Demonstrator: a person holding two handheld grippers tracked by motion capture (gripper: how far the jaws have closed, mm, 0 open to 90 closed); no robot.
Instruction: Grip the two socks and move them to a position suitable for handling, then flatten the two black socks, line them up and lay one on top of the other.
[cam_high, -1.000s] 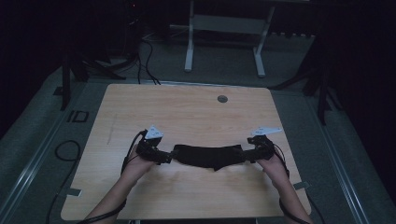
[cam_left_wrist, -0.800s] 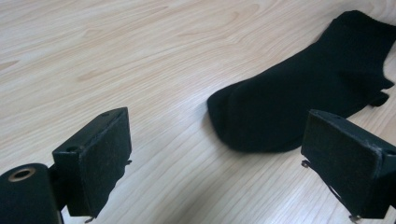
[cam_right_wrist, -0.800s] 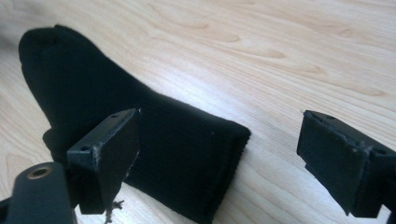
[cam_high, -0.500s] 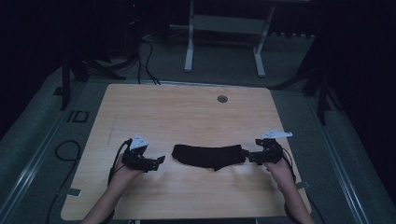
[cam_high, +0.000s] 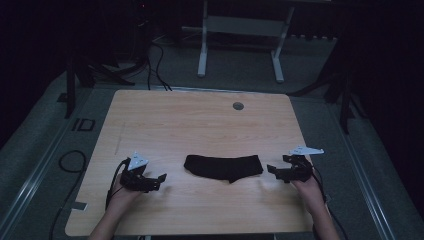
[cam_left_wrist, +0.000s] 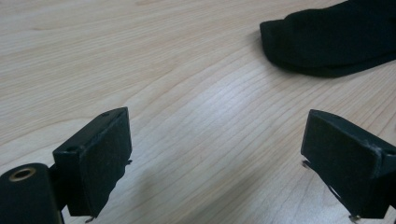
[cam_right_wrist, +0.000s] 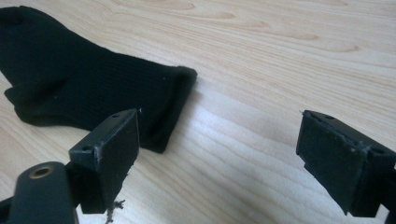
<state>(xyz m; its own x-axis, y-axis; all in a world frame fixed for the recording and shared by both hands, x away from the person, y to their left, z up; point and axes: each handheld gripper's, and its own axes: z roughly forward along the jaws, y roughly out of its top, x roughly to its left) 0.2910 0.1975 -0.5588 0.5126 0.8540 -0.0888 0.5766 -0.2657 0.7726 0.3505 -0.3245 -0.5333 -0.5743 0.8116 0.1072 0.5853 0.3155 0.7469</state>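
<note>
A black sock (cam_high: 223, 167) lies flat on the wooden table (cam_high: 200, 125), near the front middle. My left gripper (cam_high: 159, 180) rests to the sock's left, open, with bare wood between its jaws; in the left gripper view the sock (cam_left_wrist: 331, 39) sits ahead at upper right and the left gripper (cam_left_wrist: 217, 161) holds nothing. My right gripper (cam_high: 272, 171) stands just right of the sock, open and apart from it. In the right gripper view the sock's end (cam_right_wrist: 88, 91) lies ahead on the left, and the right gripper (cam_right_wrist: 219, 158) has only wood between its jaws.
A small round grommet (cam_high: 238, 106) sits near the table's far edge. Beyond the table stands a white metal frame (cam_high: 240, 30). Cables (cam_high: 155, 60) run over the dark floor at the back left.
Both grippers have let go of the sock's ends and pulled outward, left to the left and right to the right. The sock now lies flat on the table.
</note>
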